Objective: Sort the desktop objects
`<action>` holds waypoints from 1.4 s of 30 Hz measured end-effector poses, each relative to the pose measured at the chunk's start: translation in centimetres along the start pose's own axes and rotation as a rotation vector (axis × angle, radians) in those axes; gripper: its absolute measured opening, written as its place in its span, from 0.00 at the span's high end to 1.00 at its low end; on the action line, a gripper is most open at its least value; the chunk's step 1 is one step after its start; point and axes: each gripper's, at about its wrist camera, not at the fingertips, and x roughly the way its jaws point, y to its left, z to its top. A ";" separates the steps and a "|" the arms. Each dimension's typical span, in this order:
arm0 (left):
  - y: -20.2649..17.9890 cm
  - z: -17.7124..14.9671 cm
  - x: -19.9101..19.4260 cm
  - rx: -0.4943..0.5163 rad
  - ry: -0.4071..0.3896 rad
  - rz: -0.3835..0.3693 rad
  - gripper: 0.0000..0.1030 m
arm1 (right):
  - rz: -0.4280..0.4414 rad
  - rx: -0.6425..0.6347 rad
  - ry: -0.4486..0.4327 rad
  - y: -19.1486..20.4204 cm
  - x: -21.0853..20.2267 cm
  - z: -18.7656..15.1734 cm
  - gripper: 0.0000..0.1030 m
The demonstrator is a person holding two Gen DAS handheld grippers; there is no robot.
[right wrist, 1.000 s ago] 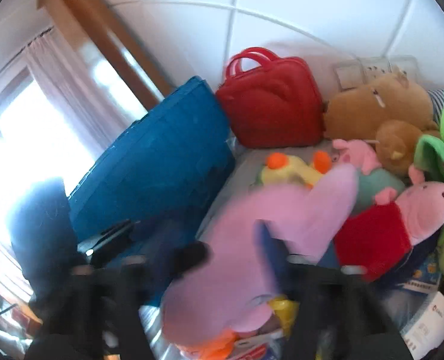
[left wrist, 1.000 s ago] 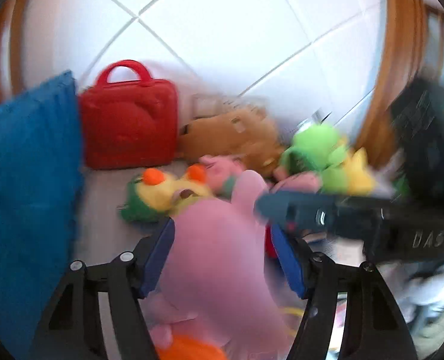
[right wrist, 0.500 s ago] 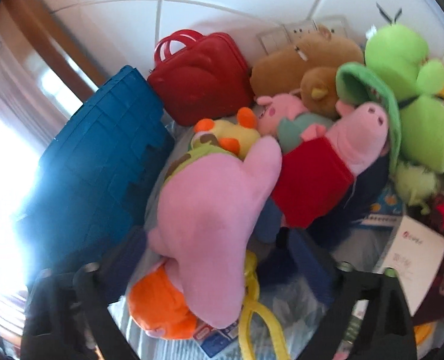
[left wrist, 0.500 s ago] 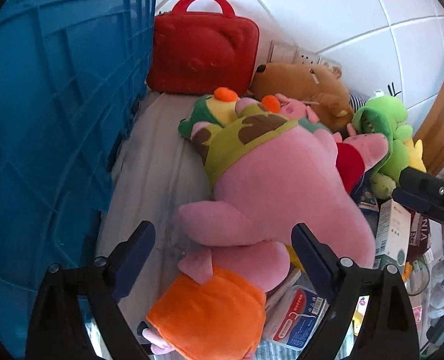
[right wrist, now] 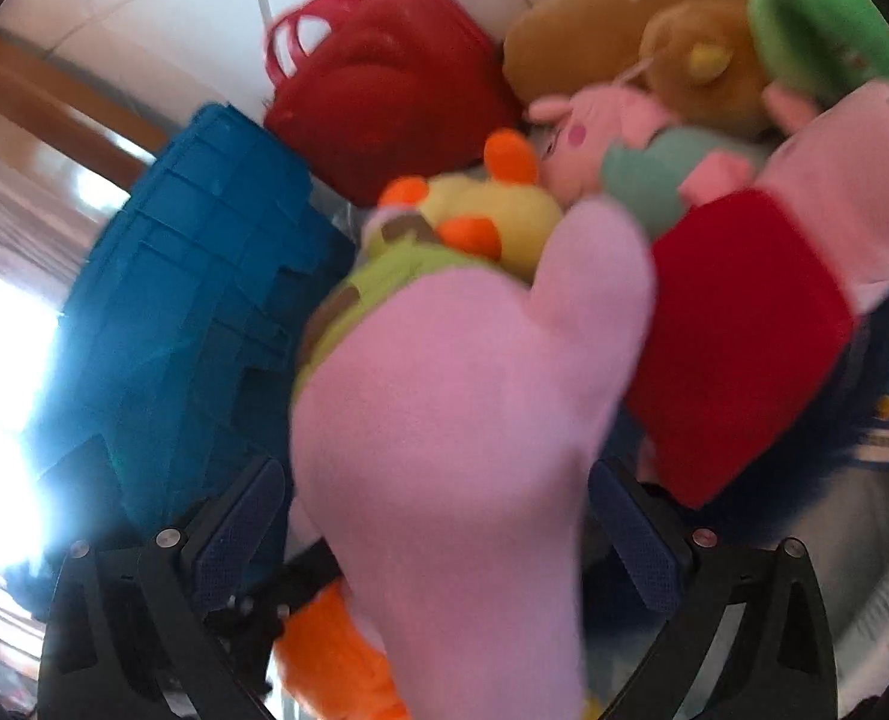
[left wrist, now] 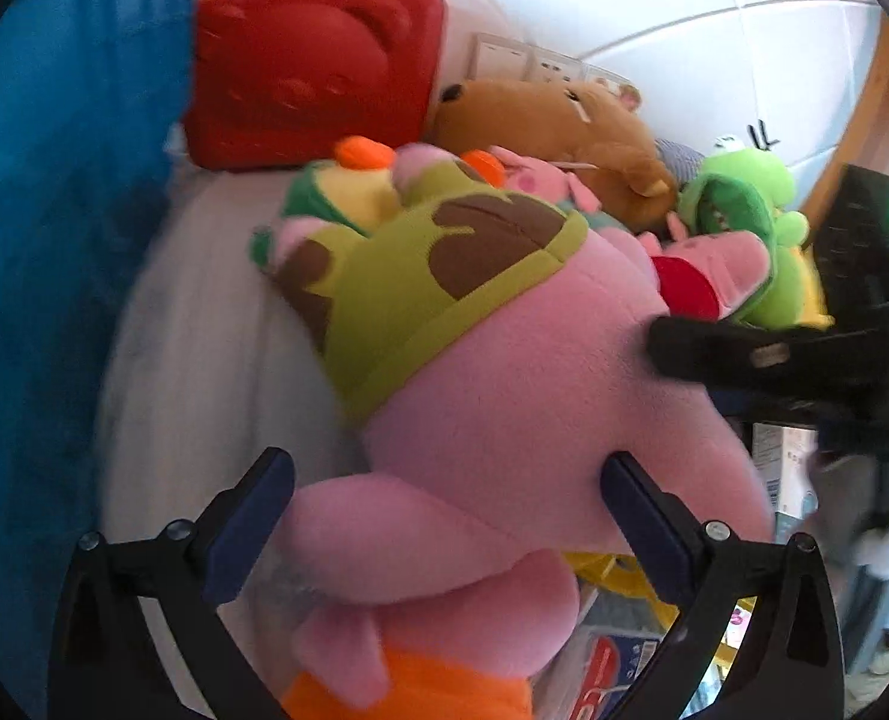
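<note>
A big pink starfish plush (left wrist: pixel 504 408) in green-and-brown shorts lies on the pile, an orange part at its near end. My left gripper (left wrist: pixel 444 510) is open wide, its blue-padded fingers (left wrist: pixel 252 516) straddling the plush's lower body. In the right wrist view the same plush (right wrist: pixel 456 420) fills the gap of my right gripper (right wrist: pixel 438 528), also open wide around it. The right gripper's black finger (left wrist: pixel 744 354) shows against the plush's right side in the left wrist view. This frame is motion-blurred.
A blue plastic crate (left wrist: pixel 42 240) stands close on the left. A red bag (left wrist: pixel 312 60) leans on the tiled wall. Behind the plush lie a brown plush (left wrist: pixel 564 120), a green frog plush (left wrist: pixel 738 198), a red-dressed pig plush (right wrist: pixel 744 324) and a yellow duck plush (right wrist: pixel 486 204). Small boxes (left wrist: pixel 786 468) lie at right.
A second ago the left gripper held the plush narrowly; it then let go and opened wide. Both grippers have since moved in closer, and the plush now sits between each pair of fingers.
</note>
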 end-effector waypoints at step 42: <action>-3.5 -1.0 -2.1 -0.023 -0.001 -0.026 0.00 | 0.012 -0.004 -0.050 -1.9 -7.1 -4.0 0.17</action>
